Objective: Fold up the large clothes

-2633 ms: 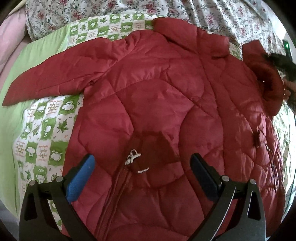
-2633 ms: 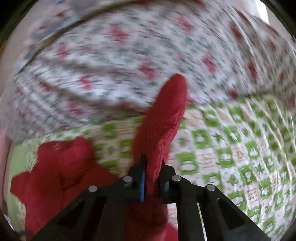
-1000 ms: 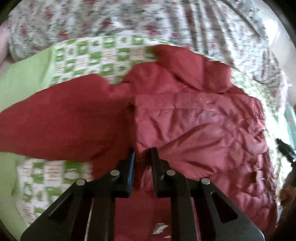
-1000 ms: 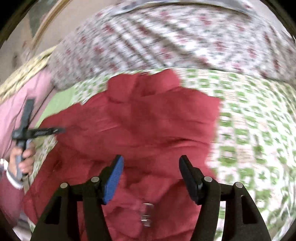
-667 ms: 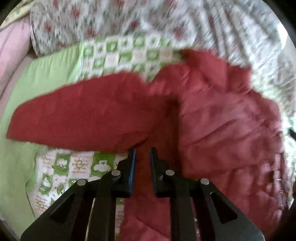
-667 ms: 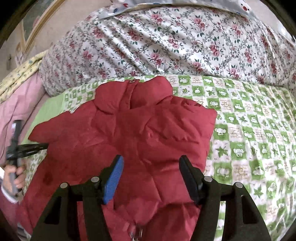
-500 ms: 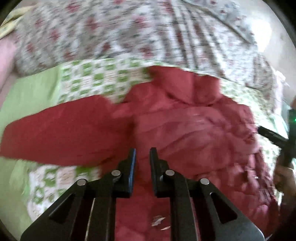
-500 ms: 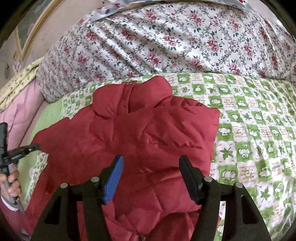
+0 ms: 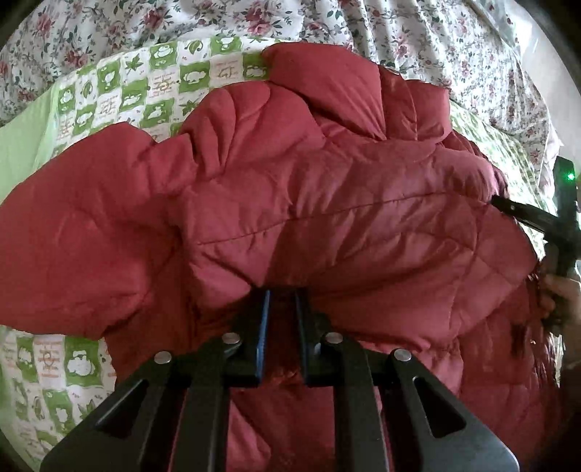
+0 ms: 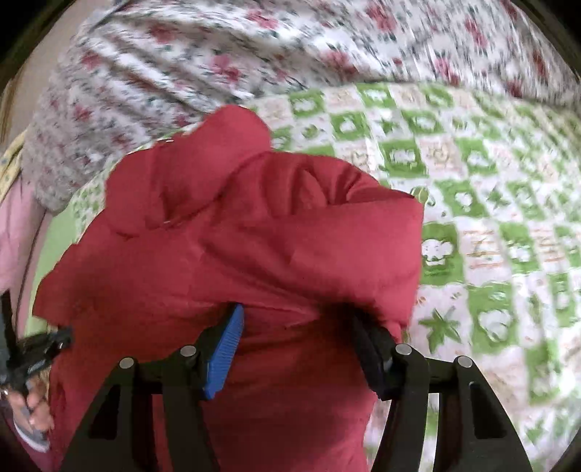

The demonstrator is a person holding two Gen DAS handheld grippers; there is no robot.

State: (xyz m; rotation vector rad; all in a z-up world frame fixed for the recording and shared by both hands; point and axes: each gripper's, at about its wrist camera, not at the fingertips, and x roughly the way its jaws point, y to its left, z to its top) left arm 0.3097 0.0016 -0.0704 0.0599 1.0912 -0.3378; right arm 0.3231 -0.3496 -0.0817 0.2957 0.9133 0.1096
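A puffy red quilted jacket (image 9: 345,203) lies on the bed with its collar (image 9: 326,83) at the far side. One sleeve (image 9: 72,236) stretches out to the left; a folded part lies across the chest. My left gripper (image 9: 281,294) is shut on jacket fabric, and a puffy fold bulges over its tips. In the right wrist view the jacket (image 10: 254,236) fills the centre. My right gripper (image 10: 294,312) has its jaws closing, tips tucked under a fold, red fabric between them and the blue pad (image 10: 225,355) still bare. Each view shows the other gripper and its hand at the edge.
A green-and-white checked bedspread (image 10: 472,218) lies under the jacket, with plain light green sheet (image 9: 21,138) at the left. A rolled floral quilt (image 9: 399,29) runs along the far side. Pink fabric (image 10: 14,236) shows at the left edge. A hand (image 9: 559,290) holds the right gripper.
Both grippers have come down closer to the jacket, so its folds now bulge over their tips. The right jaws have narrowed a little. The left stays shut.
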